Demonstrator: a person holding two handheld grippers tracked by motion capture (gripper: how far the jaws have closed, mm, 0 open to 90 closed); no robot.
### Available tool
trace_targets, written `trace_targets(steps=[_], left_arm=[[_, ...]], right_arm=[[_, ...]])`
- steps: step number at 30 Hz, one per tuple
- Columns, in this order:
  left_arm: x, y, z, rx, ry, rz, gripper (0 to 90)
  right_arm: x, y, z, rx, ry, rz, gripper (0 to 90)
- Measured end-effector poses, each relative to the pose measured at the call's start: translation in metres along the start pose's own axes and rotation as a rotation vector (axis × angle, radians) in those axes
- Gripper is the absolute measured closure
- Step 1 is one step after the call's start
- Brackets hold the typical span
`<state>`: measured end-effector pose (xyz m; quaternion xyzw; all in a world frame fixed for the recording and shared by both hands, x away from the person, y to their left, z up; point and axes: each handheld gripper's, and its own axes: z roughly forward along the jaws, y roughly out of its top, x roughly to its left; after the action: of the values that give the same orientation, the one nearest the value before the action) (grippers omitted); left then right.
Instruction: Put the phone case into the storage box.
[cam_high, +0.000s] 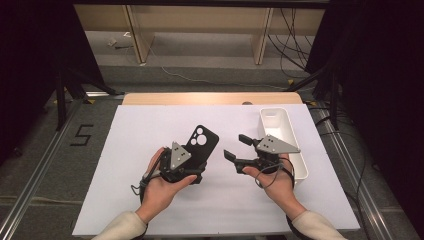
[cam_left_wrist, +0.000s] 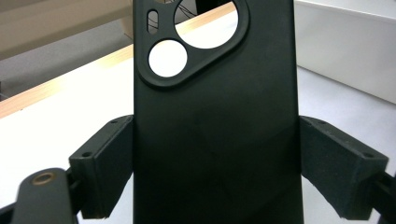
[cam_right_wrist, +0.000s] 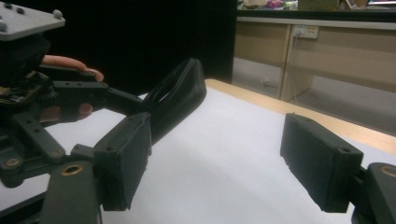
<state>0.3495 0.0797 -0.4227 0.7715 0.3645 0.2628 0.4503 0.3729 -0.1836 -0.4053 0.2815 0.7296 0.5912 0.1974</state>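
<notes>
The left gripper (cam_high: 200, 162) is gripping a black phone case (cam_high: 199, 145) — in the left gripper view its two pads are pressing against the long side edges of the phone case (cam_left_wrist: 215, 140), one pad on each edge, near the lower half of the case. The case is extending forward from between the fingers, with its camera cut-out at the end farthest from them. In the high view the case is pointing away from the person's left hand (cam_high: 162, 187) and slightly toward the right. In the right gripper view the case (cam_right_wrist: 180, 100) is appearing edge-on, tilted upward and clear of the white mat (cam_right_wrist: 224, 154).

The right gripper (cam_high: 237, 148) is standing with its jaws wide apart and nothing between them; in the right gripper view both pads are showing bare white mat in the gap. Its fingertips are pointing toward the left gripper, and they are sitting near the phone case but apart from it.

Beyond the right gripper's fingers and behind the right hand (cam_high: 275, 182), a white tray (cam_high: 292, 130) is resting on the white mat (cam_high: 150, 130) — well apart from the case. Farther still, the wooden table edge (cam_high: 210, 98) is running along the far side of the mat.
</notes>
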Motion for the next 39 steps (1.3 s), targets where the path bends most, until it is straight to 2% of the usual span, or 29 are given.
trace_targets(steps=[6, 12, 17, 22, 28, 39], left_arm=[[-0.007, 0.002, 0.003, -0.004, -0.014, 0.011, 14.4], [-0.012, 0.003, 0.005, -0.003, -0.024, 0.020, 14.4], [-0.015, 0.003, 0.007, -0.005, -0.030, 0.022, 14.4], [-0.017, 0.004, 0.007, -0.008, -0.030, 0.030, 14.4], [-0.022, 0.002, 0.008, -0.006, -0.040, 0.046, 14.4], [-0.033, -0.003, 0.011, -0.014, -0.049, 0.107, 14.4]], right_arm=[[0.000, -0.001, 0.006, 0.003, -0.004, 0.005, 28.7], [-0.001, -0.001, 0.010, -0.001, 0.012, 0.030, 34.0], [0.000, 0.000, 0.013, 0.002, 0.027, 0.031, 37.5], [0.000, 0.001, 0.014, -0.006, 0.029, 0.039, 37.2], [-0.006, 0.011, 0.014, -0.025, 0.021, 0.047, 35.6], [-0.006, 0.017, 0.026, 0.016, 0.032, 0.070, 35.4]])
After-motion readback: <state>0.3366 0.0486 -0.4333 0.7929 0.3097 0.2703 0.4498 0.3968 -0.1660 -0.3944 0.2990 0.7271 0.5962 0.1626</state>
